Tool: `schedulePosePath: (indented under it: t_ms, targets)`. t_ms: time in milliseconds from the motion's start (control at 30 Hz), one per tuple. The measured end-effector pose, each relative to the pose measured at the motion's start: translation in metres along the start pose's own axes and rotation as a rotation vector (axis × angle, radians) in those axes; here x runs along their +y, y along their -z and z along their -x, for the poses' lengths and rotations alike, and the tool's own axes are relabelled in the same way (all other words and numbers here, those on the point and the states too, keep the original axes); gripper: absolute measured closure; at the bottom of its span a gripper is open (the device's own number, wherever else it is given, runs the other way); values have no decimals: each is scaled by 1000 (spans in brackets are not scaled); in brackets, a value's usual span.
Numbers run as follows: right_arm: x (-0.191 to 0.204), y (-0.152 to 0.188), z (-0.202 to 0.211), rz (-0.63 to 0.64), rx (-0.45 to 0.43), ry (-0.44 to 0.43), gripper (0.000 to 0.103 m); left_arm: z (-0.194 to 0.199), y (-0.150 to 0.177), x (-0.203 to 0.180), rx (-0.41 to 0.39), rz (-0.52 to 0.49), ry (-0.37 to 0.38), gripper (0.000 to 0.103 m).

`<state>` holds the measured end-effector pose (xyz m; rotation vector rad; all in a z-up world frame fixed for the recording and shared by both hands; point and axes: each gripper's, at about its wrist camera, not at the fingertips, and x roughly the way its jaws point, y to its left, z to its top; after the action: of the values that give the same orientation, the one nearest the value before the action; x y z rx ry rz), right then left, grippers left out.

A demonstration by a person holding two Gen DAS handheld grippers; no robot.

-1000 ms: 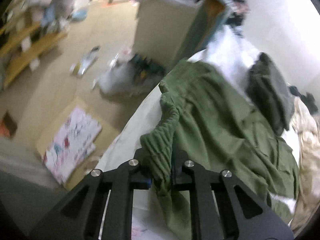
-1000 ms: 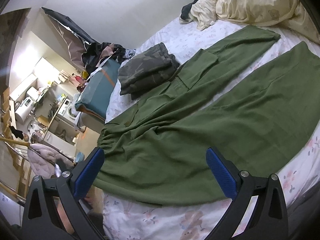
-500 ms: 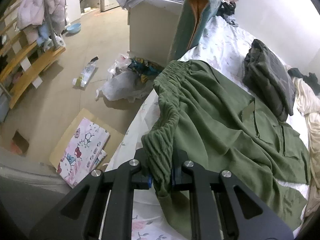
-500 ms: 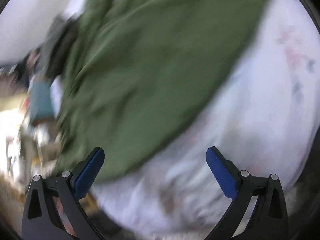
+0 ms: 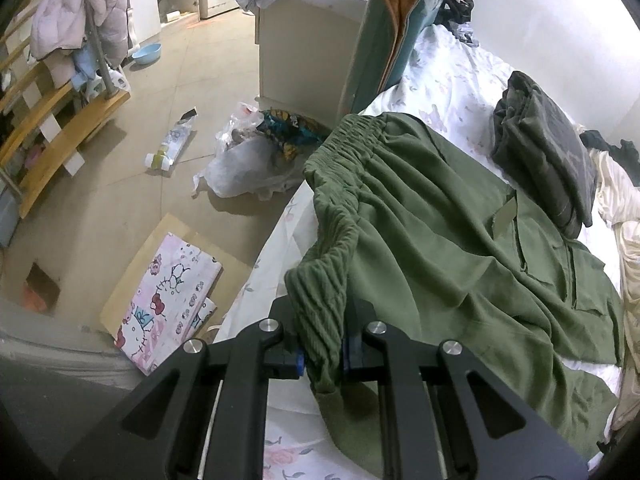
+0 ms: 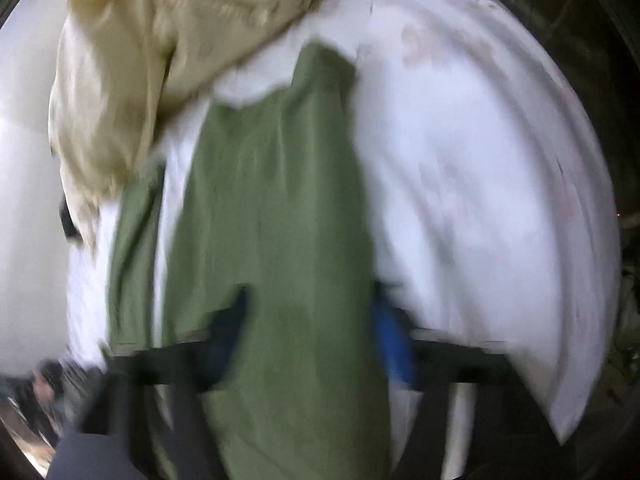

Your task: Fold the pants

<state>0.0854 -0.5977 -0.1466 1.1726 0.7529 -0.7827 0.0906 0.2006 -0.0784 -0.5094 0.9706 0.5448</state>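
Green pants (image 5: 460, 248) lie spread on the white floral bed (image 5: 448, 80), elastic waistband toward the bed's edge. My left gripper (image 5: 322, 354) is shut on the ribbed waistband and holds a fold of it just above the sheet. The right wrist view is heavily blurred: a green pant leg (image 6: 280, 220) runs between the fingers of my right gripper (image 6: 312, 336), which stand apart on either side of the cloth. The blue pad (image 6: 394, 344) shows at the right of the leg. I cannot tell if the fingers touch the cloth.
A folded dark camouflage garment (image 5: 544, 148) lies on the bed beyond the pants. A cream quilt (image 6: 160, 60) is bunched past the leg ends. Beside the bed on the floor are a plastic bag (image 5: 248, 160), a Hello Kitty box (image 5: 168, 300) and a white cabinet (image 5: 308, 44).
The right gripper has swung fast from the middle of the pants down to a pant leg, its fingers now closer together around it. The left gripper keeps its hold on the waistband.
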Motion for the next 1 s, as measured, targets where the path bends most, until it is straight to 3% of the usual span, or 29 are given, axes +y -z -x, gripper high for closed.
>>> schedulePosePath:
  t_ms: [133, 167, 200, 233, 367, 433, 633, 733, 800, 1000]
  targets:
    - [-7, -31, 4, -81, -92, 41, 62, 0, -1, 0, 5, 6, -2, 94]
    - [-7, -32, 3, -78, -94, 50, 66, 1, -1, 0, 6, 7, -1, 94]
    - [-3, -36, -1, -54, -80, 64, 96, 1, -1, 0, 3, 5, 0, 94]
    - [-5, -36, -1, -35, -79, 63, 102, 1, -1, 0, 2, 5, 2, 94]
    - [15, -30, 36, 39, -211, 52, 102, 6, -4, 4, -4, 16, 23, 94]
    - [31, -27, 58, 60, -261, 3, 102, 11, -6, 9, 0, 37, 31, 94]
    - [105, -43, 87, 152, -298, -47, 102, 24, -28, 23, 33, 130, 127, 94]
    - [152, -51, 80, 270, -258, -1, 102, 19, -49, 34, 69, 225, 185, 95]
    - [192, -51, 54, 430, -149, 42, 102, 12, -66, 33, 103, 252, 203, 95]
    - [277, -51, 19, 611, -106, 27, 102, 3, -112, -6, 80, 170, 192, 95]
